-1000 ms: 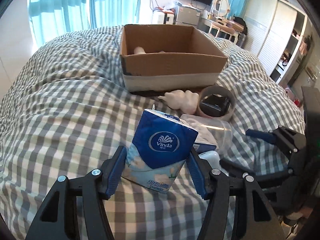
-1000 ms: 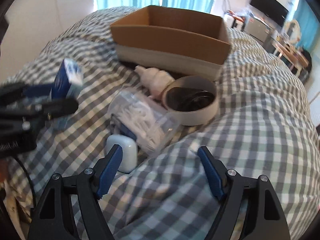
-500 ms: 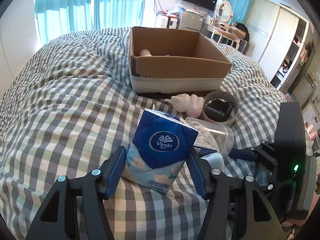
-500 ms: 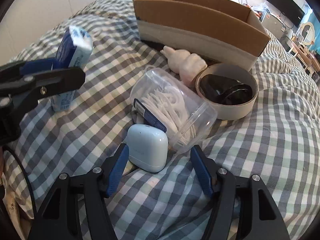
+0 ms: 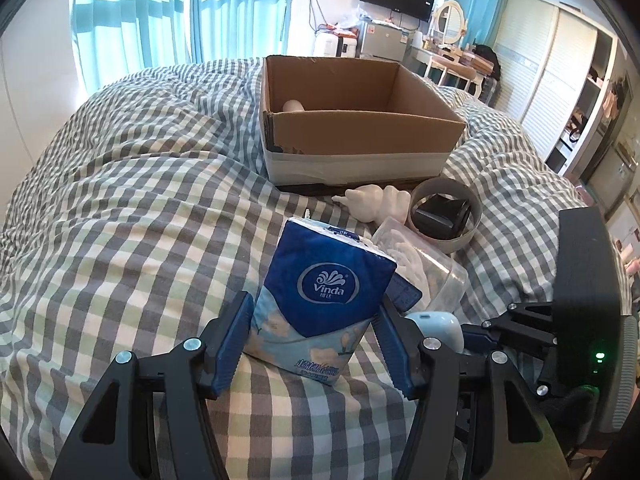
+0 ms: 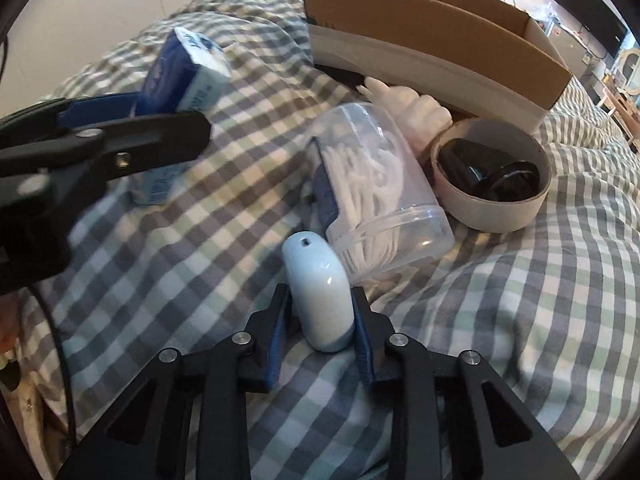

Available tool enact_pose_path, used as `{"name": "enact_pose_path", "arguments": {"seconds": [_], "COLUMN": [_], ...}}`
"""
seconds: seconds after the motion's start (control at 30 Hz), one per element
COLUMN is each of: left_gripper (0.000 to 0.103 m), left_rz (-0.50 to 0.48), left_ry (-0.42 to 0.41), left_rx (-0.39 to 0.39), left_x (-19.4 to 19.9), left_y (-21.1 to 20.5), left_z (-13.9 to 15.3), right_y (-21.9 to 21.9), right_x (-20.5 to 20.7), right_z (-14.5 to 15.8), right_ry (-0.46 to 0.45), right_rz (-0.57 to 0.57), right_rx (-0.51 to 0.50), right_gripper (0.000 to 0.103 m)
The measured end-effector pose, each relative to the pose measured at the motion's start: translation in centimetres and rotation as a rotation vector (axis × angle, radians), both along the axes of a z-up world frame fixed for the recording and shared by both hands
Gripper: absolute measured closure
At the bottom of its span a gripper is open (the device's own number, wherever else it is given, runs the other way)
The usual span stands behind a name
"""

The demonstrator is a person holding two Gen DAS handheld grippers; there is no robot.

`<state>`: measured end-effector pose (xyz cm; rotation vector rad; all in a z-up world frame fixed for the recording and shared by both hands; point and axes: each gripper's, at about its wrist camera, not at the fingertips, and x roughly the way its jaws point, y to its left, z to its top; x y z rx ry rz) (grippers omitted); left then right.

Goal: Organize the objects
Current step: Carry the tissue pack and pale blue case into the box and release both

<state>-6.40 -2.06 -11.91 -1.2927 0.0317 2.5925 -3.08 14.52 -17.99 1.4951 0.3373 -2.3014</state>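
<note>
My left gripper [image 5: 314, 344] is shut on a blue Vinda tissue pack [image 5: 328, 292], held upright just above the checked bedcover; the pack [image 6: 180, 64] also shows in the right wrist view. My right gripper [image 6: 320, 312] is closing, and its blue pads press both sides of a pale blue rounded case [image 6: 320, 292] on the bed. That case [image 5: 438, 324] sits just right of the tissue pack. An open cardboard box [image 5: 360, 132] stands farther back on the bed, with a pale object inside.
Right behind the case lies a clear plastic jar [image 6: 380, 188] of white cotton swabs. Beyond it are a white shell-like figure [image 6: 416, 112] and a pale ring [image 6: 492, 212] holding a black object. The checked bedcover [image 5: 120, 220] stretches away to the left.
My right gripper moved forward and down to the pale blue case and closed from wide open onto it. The left gripper kept still with the tissue pack.
</note>
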Motion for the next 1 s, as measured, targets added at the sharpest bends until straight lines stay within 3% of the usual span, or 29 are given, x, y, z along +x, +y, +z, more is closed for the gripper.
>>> {"name": "enact_pose_path", "arguments": {"seconds": [0.63, 1.0], "left_gripper": [0.042, 0.042], "left_rz": [-0.004, -0.002], "left_ry": [0.038, 0.103], "left_rx": [-0.062, -0.067], "left_x": [2.1, 0.7], "left_y": [1.8, 2.5], "left_z": [2.2, 5.6], "right_y": [2.8, 3.8], "right_x": [2.5, 1.2], "right_z": [6.5, 11.0], "right_ry": [0.189, 0.318], "right_rz": [-0.004, -0.013], "right_rx": [-0.086, -0.094], "right_gripper": [0.08, 0.08]}}
